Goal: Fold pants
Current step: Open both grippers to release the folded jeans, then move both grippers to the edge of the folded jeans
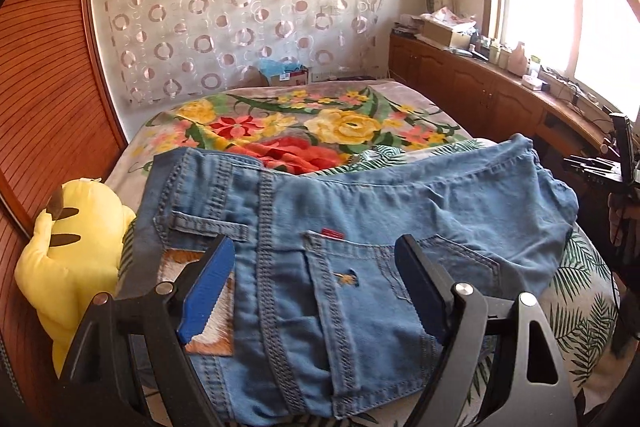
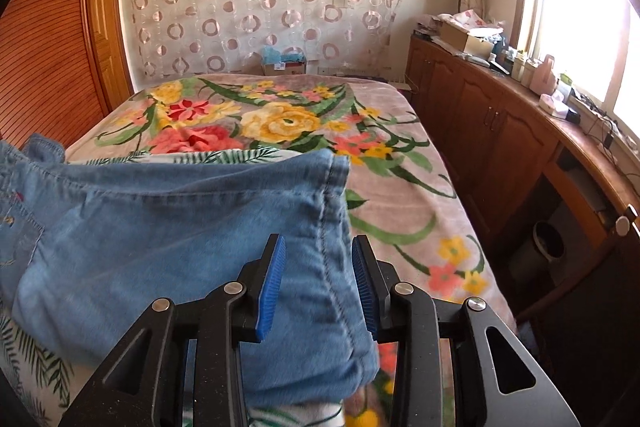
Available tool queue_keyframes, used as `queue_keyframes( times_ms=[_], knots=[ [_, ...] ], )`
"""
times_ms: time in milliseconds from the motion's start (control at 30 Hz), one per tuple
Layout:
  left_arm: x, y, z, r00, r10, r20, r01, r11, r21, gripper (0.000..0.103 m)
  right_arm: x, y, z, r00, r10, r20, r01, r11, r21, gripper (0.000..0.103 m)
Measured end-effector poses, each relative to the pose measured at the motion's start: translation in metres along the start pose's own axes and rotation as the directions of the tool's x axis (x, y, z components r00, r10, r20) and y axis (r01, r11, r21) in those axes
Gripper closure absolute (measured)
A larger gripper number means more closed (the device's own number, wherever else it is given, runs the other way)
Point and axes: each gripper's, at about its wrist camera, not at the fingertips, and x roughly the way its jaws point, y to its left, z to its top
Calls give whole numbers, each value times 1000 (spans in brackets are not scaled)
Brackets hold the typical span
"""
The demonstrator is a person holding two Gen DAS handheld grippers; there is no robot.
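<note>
The blue denim pants (image 1: 360,195) lie folded across the bed, back pocket (image 1: 372,267) and red tag facing up. My left gripper (image 1: 314,241) hovers over the waistband end, open wide. The denim lies below its blue pads (image 1: 208,291), which do not press on it. In the right wrist view the other end of the pants (image 2: 160,227) shows a stitched folded edge. My right gripper (image 2: 318,239) stands partly open astride that edge, with denim between the pads but not pinched.
A floral blanket (image 2: 280,123) covers the bed, with a leaf-print sheet (image 1: 580,307) under the pants. A yellow plush toy (image 1: 68,247) sits at the left by the wooden slatted door (image 1: 40,87). Wooden cabinets (image 2: 500,131) with clutter on top line the right wall below the window.
</note>
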Motion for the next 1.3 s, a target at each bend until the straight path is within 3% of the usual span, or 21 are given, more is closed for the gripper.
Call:
queue_keyframes(
  times_ms=[467,633,767,1167,1300],
  knots=[
    [-25,-16,-27,1000,-22,0,22,1000,7,20,-40,29,-23,988,151,22,-150,988,-45,62],
    [-38,-14,-40,1000,-17,3,17,1000,2,20,-53,40,-34,980,197,33,-194,978,-73,51],
    [-45,-7,-54,1000,-6,-3,6,1000,-5,20,-59,45,-46,974,223,36,-219,972,-83,49],
    [-62,10,-98,999,9,-35,-11,998,-56,20,-37,52,-86,944,322,-67,-327,941,-89,49],
    [-63,8,-106,999,16,-49,-18,999,-40,20,-22,53,-79,933,348,-92,-356,930,-89,52]
  ],
)
